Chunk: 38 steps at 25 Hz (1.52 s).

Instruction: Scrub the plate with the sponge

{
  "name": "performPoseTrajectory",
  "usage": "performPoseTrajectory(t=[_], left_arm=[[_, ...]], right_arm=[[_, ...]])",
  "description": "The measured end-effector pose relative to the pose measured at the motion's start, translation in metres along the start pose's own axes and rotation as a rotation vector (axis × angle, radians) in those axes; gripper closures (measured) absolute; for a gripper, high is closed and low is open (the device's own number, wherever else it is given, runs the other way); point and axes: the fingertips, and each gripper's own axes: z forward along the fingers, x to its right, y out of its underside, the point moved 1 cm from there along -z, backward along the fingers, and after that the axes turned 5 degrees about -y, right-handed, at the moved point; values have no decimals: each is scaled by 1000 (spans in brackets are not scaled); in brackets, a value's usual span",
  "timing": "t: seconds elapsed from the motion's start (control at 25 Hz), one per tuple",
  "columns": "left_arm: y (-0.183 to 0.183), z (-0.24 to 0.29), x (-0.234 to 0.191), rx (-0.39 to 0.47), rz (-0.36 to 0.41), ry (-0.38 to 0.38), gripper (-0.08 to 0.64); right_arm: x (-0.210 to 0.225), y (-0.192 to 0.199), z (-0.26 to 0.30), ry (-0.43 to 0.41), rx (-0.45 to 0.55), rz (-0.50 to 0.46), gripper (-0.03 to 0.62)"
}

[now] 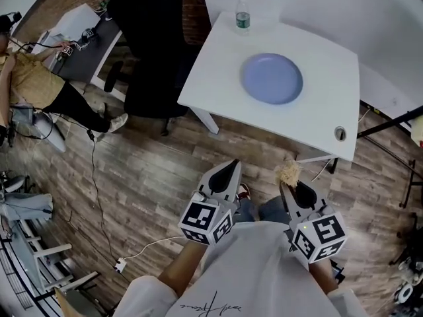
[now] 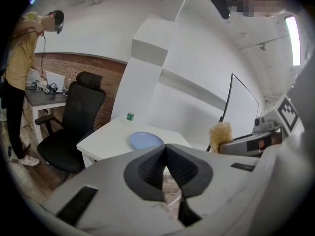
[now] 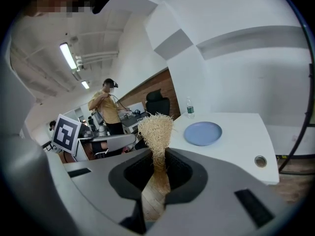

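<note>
Straw-coloured sponge (image 1: 288, 172) sits pinched between the jaws of the right gripper (image 1: 291, 190), well short of the white table (image 1: 317, 111) where the blue plate (image 1: 271, 78) lies near a water bottle (image 1: 243, 15). The left gripper (image 1: 229, 170) has its jaws together, empty.

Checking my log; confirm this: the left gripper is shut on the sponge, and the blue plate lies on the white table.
Wrong gripper: the right gripper is shut on the sponge, as the right gripper view shows; the left gripper is shut empty. The plate does lie on the white table.
</note>
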Motion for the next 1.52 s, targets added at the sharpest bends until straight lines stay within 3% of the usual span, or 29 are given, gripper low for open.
performPoseTrajectory(t=[0.44, 0.76, 1.16, 1.52], left_arm=[[-26, -6, -40, 45, -31, -11, 568], [-37, 18, -61, 55, -48, -13, 568], [-86, 79, -78, 102, -22, -16, 568], [-100, 157, -89, 20, -48, 11, 568]], right_arm=[[-26, -31, 39, -34, 7, -22, 548], [-18, -44, 75, -74, 27, -38, 549], [31, -76, 119, -60, 54, 14, 549], [92, -116, 154, -30, 29, 31, 548]])
